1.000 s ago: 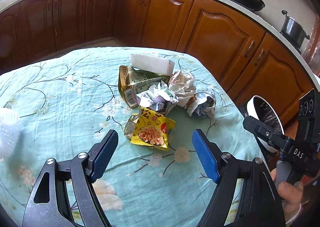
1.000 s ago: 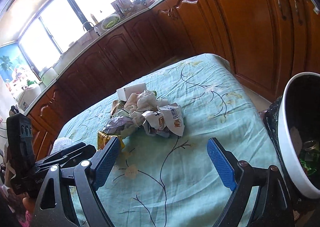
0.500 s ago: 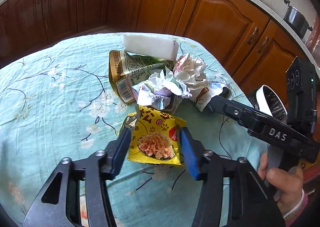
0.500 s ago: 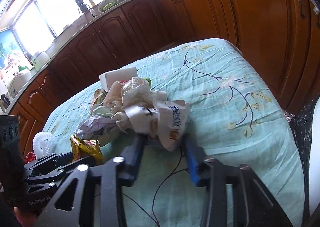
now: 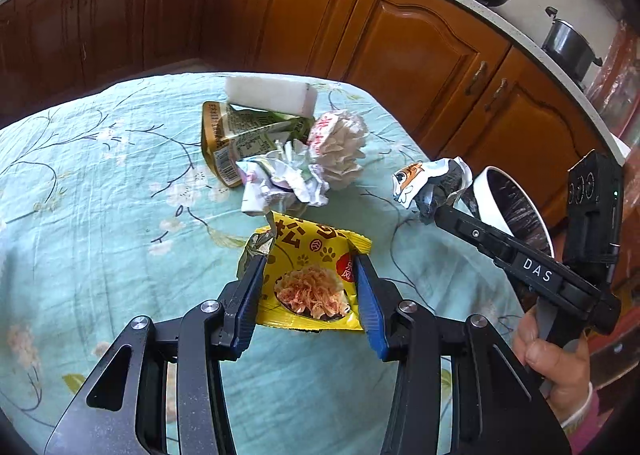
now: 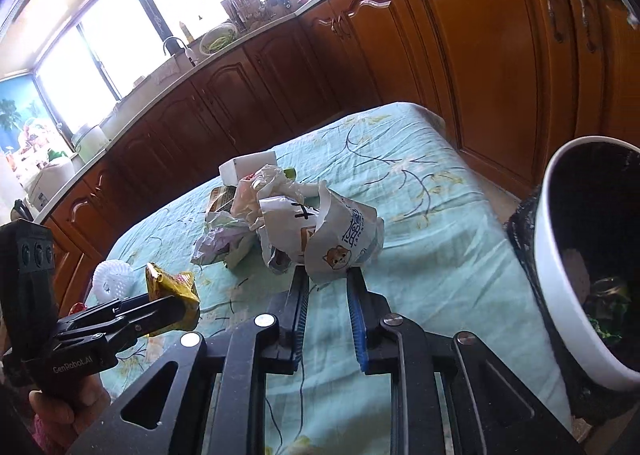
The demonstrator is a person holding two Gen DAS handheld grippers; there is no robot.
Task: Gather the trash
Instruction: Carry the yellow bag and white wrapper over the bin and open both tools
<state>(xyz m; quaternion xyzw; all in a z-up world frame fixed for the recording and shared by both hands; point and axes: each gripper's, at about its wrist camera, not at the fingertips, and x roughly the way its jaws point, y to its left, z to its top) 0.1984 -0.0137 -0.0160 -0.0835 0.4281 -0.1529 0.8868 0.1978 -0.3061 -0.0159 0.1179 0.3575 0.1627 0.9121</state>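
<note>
My left gripper (image 5: 310, 267) is shut on a yellow snack packet (image 5: 310, 275) and holds it over the table; it also shows in the right wrist view (image 6: 172, 291). My right gripper (image 6: 327, 275) is shut on a crumpled white wrapper with a cat print (image 6: 336, 239) and holds it just off the cloth; the wrapper also shows in the left wrist view (image 5: 432, 187). A pile of trash stays on the table: a green-gold packet (image 5: 240, 135), a crumpled foil wrapper (image 5: 280, 183) and a wad of white paper (image 5: 340, 147). The white trash bin (image 6: 560, 255) with a black liner stands at the table's right edge.
A white foam block (image 5: 272, 93) lies behind the pile on the teal flowered tablecloth (image 5: 100, 195). A white mesh ball (image 6: 110, 281) lies at the table's left. Wooden kitchen cabinets (image 5: 400, 43) curve round the far side.
Both grippers moved forward and closed. The left took hold of the yellow packet. The right took hold of the cat-print wrapper and pulled it away from the pile toward the bin.
</note>
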